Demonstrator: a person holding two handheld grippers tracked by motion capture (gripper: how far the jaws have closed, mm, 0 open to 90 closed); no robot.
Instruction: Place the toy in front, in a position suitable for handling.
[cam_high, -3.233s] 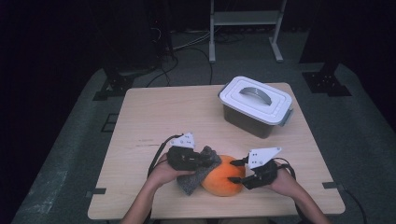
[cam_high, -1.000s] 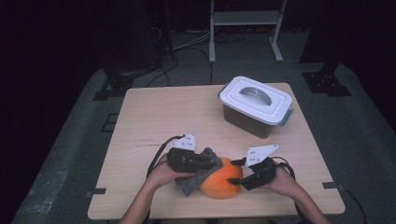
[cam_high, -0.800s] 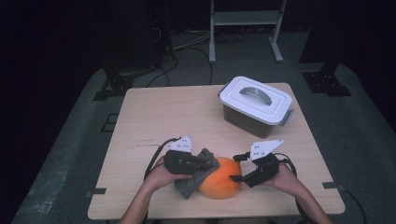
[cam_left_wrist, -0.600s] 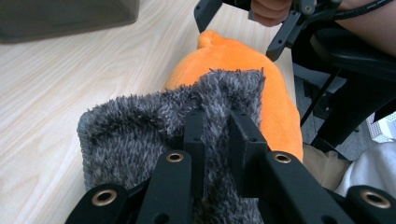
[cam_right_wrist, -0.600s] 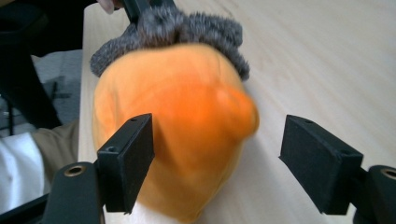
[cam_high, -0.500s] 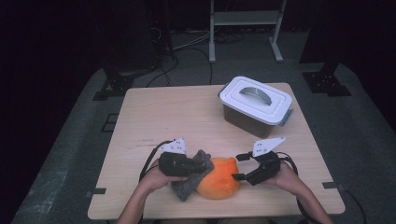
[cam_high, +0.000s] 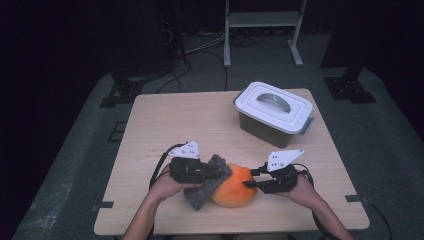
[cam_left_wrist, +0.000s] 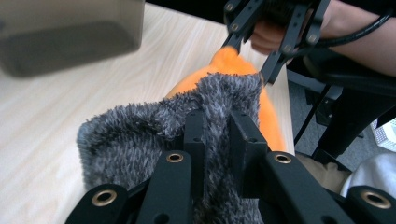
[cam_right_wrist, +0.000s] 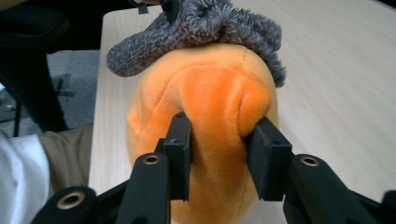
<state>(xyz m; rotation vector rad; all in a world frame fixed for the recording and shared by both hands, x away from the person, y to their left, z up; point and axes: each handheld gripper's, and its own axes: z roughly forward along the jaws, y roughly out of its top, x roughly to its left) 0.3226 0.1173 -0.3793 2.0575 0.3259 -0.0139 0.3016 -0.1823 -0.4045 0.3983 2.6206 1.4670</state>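
- Pale wooden table (cam_high: 165, 120) under a dark room carries the work at its 6 o'clock edge, nearest the person; both forearms come in there.
- At the near edge the orange plush toy (cam_high: 233, 187) lies on the wood; compared with half a second ago it has hardly shifted, while the grey fuzzy cloth (cam_high: 206, 182) now lies draped over its 9 o'clock flank rather than bunched beside it.
- Left gripper (cam_high: 216, 172) is clamped on a fold of the grey fuzzy cloth (cam_left_wrist: 154, 135), jaws nearly together around the pile; it has slid toward 9 o'clock, dragging the cloth across the toy.
- Right gripper (cam_high: 248, 184) pinches a bulge of the orange plush toy (cam_right_wrist: 210, 112) from 3 o'clock, steadying it; judged from this, a wiping stroke is under way, one side pulling, the other anchoring.
- Farther off, at 1 o'clock, the lidded grey box (cam_high: 274, 112) stands untouched, well apart from both grippers.
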